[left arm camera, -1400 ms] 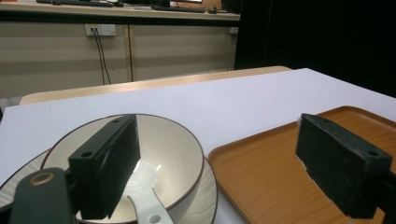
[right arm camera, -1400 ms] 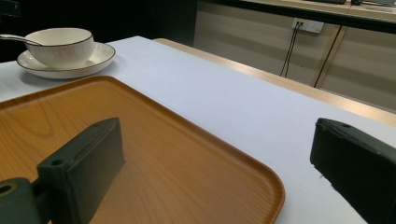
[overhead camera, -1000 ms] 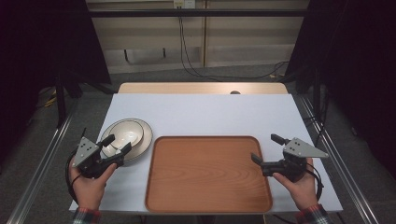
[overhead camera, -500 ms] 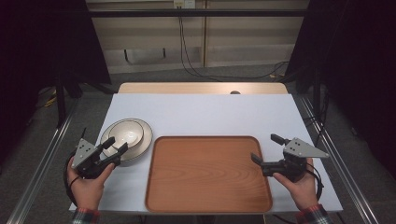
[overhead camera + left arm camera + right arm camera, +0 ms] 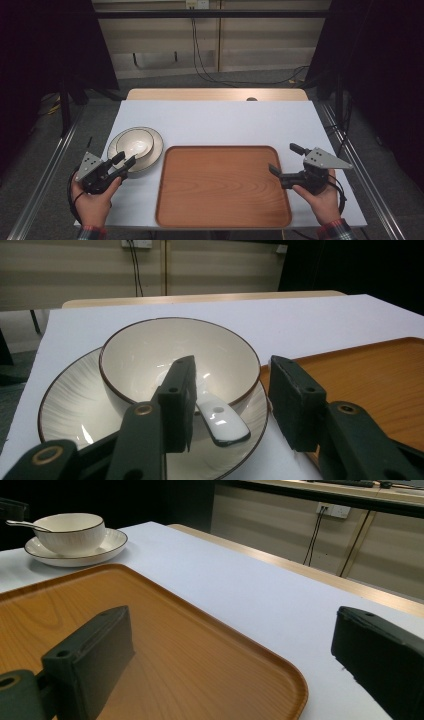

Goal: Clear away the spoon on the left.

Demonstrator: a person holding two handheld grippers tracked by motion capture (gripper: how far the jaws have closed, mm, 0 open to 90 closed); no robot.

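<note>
A cream bowl (image 5: 134, 144) with a dark rim stands on a matching plate (image 5: 156, 146) at the table's left. A white spoon (image 5: 224, 424) rests in the bowl, and its handle sticks out over the rim toward me. My left gripper (image 5: 126, 159) reaches over the plate's near edge. Its jaws have just been closing, and the spoon handle lies between them (image 5: 235, 400). One pad is right beside the handle and the other stands clear of it. My right gripper (image 5: 283, 159) is held open over the right edge of the wooden tray (image 5: 222, 187), with nothing in it (image 5: 235, 655).
The white table top (image 5: 215, 120) has free room behind the tray and the plate. A wooden strip (image 5: 215, 94) runs along the far edge. Metal rails (image 5: 45, 170) flank the table on both sides. From the right gripper view the bowl (image 5: 70, 535) and plate (image 5: 111, 543) lie beyond the tray (image 5: 175, 645).
The left gripper's jaws have narrowed around the spoon handle. The bowl, plate, tray and right gripper have stayed where they were.
</note>
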